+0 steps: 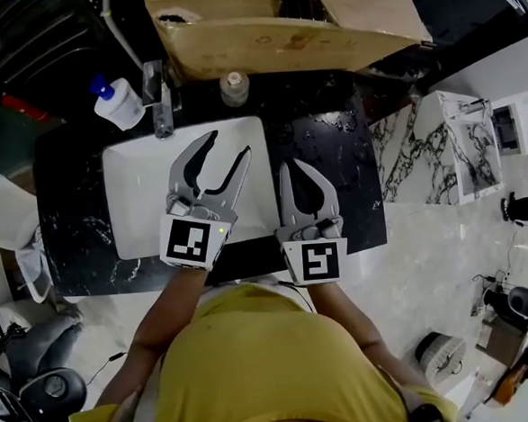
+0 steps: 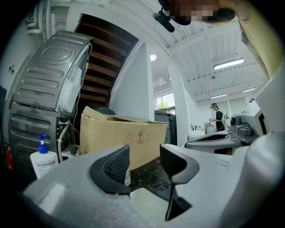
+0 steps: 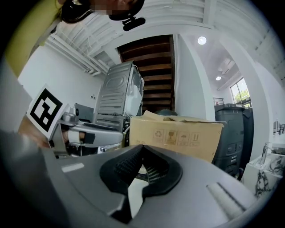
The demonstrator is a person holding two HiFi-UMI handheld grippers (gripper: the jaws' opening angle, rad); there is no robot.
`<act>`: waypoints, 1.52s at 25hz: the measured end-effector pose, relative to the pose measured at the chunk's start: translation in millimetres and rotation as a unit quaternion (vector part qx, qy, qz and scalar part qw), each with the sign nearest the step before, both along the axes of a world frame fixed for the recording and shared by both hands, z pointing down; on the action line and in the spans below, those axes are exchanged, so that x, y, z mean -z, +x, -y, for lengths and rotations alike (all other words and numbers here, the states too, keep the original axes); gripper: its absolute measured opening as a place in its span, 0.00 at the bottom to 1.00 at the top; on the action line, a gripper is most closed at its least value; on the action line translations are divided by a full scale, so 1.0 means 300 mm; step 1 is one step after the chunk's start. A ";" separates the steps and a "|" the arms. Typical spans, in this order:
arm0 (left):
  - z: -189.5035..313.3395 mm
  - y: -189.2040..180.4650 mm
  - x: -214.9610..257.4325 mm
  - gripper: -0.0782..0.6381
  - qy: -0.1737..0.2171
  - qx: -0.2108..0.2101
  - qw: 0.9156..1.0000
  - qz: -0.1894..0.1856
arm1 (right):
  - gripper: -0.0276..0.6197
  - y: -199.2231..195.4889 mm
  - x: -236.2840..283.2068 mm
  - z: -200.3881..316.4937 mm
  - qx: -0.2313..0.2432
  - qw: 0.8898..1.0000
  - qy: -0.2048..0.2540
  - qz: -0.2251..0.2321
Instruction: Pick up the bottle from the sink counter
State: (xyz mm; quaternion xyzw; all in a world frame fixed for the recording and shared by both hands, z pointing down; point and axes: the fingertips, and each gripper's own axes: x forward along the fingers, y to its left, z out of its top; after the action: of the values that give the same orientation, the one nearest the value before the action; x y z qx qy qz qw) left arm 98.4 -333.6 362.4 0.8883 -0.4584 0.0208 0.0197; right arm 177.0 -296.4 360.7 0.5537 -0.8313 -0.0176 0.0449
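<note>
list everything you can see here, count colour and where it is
counter: one, black with pale veining, around the basin
sink basin: one, white, set in the counter, under the left gripper
faucet: one, silver, behind the basin
pump bottle: one, white with blue pump, counter's back left corner
small bottle: one, pale, on the counter behind the basin, right of the faucet
cardboard box: one, brown, open, behind the counter
marble unit: one, white with dark veins, right of the counter
left gripper: one, grey, over the basin, jaws apart and empty
right gripper: one, grey, by the basin's right edge, jaws together and empty
</note>
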 end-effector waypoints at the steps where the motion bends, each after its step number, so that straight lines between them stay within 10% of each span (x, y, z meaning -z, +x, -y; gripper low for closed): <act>1: 0.015 0.000 -0.011 0.42 -0.003 -0.001 1.000 0.000 | 0.05 -0.001 -0.013 0.008 -0.002 1.000 -0.004 -0.001; 38: 0.502 0.037 -0.474 0.60 -0.079 0.016 0.995 0.054 | 0.05 -0.007 -0.308 0.299 0.002 0.999 -0.052 -0.006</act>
State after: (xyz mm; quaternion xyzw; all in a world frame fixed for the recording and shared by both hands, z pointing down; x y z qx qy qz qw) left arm 109.5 -484.2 504.5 0.8740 -0.4700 0.1046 0.0649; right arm 174.9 -386.2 453.2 0.5488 -0.8320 0.0220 0.0781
